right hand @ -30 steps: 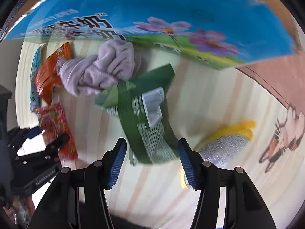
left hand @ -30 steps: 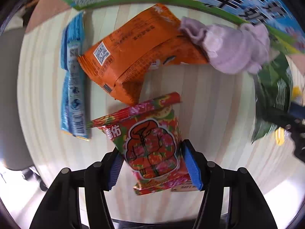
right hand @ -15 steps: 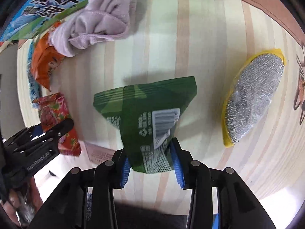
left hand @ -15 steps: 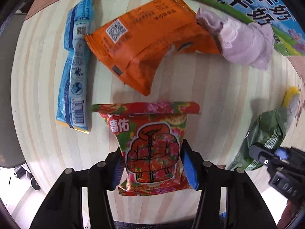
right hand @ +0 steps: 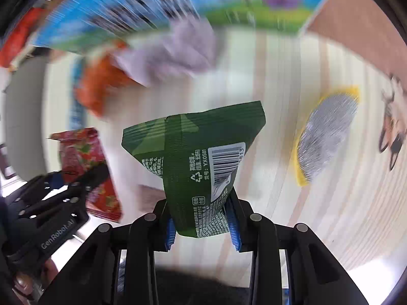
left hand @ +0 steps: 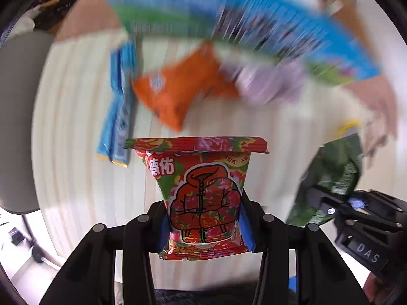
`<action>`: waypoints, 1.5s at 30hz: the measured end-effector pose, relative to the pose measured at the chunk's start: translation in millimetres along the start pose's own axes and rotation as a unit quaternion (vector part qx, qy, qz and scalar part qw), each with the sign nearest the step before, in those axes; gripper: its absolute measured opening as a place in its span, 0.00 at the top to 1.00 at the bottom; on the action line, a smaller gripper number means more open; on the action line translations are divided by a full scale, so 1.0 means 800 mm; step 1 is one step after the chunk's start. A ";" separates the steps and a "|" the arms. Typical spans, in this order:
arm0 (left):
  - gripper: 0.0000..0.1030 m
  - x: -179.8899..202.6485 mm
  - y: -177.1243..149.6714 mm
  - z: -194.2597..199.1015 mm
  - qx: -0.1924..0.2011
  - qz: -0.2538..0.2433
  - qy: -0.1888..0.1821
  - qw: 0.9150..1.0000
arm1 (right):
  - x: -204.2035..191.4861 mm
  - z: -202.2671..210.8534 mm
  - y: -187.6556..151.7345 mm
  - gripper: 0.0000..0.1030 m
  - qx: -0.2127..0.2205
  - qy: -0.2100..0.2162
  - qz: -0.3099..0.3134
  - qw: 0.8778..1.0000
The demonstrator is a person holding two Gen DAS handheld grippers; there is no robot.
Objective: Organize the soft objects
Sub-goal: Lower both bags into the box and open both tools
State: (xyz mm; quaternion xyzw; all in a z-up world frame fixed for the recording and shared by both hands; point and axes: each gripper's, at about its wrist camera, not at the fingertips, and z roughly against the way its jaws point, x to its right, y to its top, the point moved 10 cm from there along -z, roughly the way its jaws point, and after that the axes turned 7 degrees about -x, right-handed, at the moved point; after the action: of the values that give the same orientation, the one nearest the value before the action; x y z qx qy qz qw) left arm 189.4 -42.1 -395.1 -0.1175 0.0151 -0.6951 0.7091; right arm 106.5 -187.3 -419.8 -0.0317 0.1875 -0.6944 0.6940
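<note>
Both packets now lifted, red packet (left hand: 203, 198) clamped in left hand-held gripper (left hand: 203, 225), green packet (right hand: 201, 172) in right (right hand: 202, 225)

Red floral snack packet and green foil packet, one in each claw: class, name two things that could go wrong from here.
1. The left claw pinches the red floral snack packet only near its lower end; the top-heavy bag might swing or slip.
2. The right claw grips the crumpled green foil packet by a narrow bottom corner, so it could pull free, and a tight squeeze might crush the contents.
</note>
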 end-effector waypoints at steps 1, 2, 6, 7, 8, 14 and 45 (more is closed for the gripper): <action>0.60 0.007 0.006 0.024 0.018 -0.005 -0.007 1.000 | -0.001 0.020 -0.001 0.66 0.012 0.010 0.004 1.000; 0.60 0.013 0.015 0.050 0.037 -0.010 -0.011 0.999 | -0.006 0.049 0.001 0.66 0.031 0.021 0.009 0.999; 0.60 0.037 0.072 0.146 0.088 -0.050 -0.023 0.995 | -0.015 0.159 0.028 0.66 0.095 0.046 0.018 0.994; 0.60 0.043 0.087 0.161 0.094 -0.058 -0.023 0.994 | -0.021 0.181 0.050 0.66 0.108 0.049 0.016 0.993; 0.60 0.044 0.110 0.174 0.101 -0.059 -0.019 0.993 | -0.017 0.200 0.061 0.66 0.122 0.044 0.013 0.991; 0.60 0.022 0.229 0.171 0.094 -0.067 0.037 0.993 | 0.001 0.226 0.174 0.66 0.122 -0.001 -0.031 0.992; 0.49 0.001 0.413 0.044 -0.046 -0.070 0.070 0.994 | -0.009 0.070 0.348 0.16 -0.025 -0.063 -0.034 0.997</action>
State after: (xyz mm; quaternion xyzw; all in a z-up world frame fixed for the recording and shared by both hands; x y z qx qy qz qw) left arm 520.6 -35.9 -422.8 -0.1019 0.0880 -0.7480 0.6499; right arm 389.0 -182.8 -450.9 -0.0989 0.1601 -0.7090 0.6796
